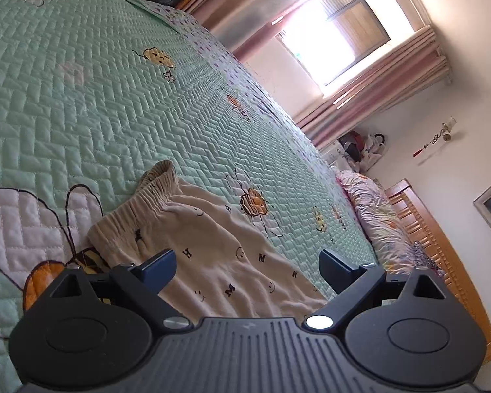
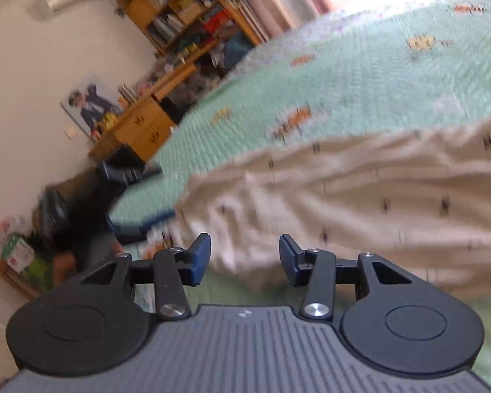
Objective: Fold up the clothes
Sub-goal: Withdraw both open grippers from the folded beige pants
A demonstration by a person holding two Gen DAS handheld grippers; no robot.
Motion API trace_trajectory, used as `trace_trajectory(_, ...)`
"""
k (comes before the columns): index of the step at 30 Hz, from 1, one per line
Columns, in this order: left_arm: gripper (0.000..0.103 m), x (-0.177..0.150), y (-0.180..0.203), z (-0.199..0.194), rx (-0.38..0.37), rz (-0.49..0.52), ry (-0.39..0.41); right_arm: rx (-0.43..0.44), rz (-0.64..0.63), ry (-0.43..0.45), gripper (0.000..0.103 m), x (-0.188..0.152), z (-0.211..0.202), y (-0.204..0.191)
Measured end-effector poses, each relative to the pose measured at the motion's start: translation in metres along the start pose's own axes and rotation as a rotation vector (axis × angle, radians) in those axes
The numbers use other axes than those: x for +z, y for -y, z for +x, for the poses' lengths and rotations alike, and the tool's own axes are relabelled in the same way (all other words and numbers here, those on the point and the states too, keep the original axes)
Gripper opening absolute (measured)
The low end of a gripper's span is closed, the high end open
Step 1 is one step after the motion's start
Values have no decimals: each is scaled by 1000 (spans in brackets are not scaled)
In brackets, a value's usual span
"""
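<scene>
Cream trousers (image 1: 212, 249) with small black letters and smiley faces lie on a green quilted bedspread (image 1: 98, 104). Their elastic waistband (image 1: 154, 183) points away from me in the left wrist view. My left gripper (image 1: 247, 267) hangs open just above the cloth, nothing between its fingers. In the blurred right wrist view the same cream trousers (image 2: 360, 196) spread rumpled across the bedspread (image 2: 360, 75). My right gripper (image 2: 245, 258) is open over the near edge of the cloth, its blue pads (image 2: 199, 258) apart and holding nothing.
A pillow (image 1: 376, 222) and wooden headboard (image 1: 442, 262) lie at the right of the bed, under a curtained window (image 1: 343, 32). The right wrist view shows a wooden shelf and desk (image 2: 167, 65) beyond the bed, and dark objects (image 2: 81, 203) beside the bed's left edge.
</scene>
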State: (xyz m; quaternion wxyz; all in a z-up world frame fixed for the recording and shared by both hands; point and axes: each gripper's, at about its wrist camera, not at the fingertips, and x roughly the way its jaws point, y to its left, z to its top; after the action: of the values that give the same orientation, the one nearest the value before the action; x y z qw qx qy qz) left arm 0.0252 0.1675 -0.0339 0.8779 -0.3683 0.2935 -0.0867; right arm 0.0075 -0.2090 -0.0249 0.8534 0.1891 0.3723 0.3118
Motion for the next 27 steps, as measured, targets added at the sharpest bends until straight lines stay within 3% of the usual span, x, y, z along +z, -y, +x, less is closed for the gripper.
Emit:
trace_trajectory(4,94,-31,35,-21,106,26,-66,-1,-35,-16,48,-28,-4,-16)
trace_trajectory(8,95,-67,65,-50,185,43,-151,39,76,55,58,-34,-19,-12)
trace_trajectory(15,99,-90,116,-109,294,168,-102,-10,281,162,64,-28,-49,6)
trace_trajectory(27,102,-110,128,-106,370,172,-190,-96,410,195,69,-34,-74,19)
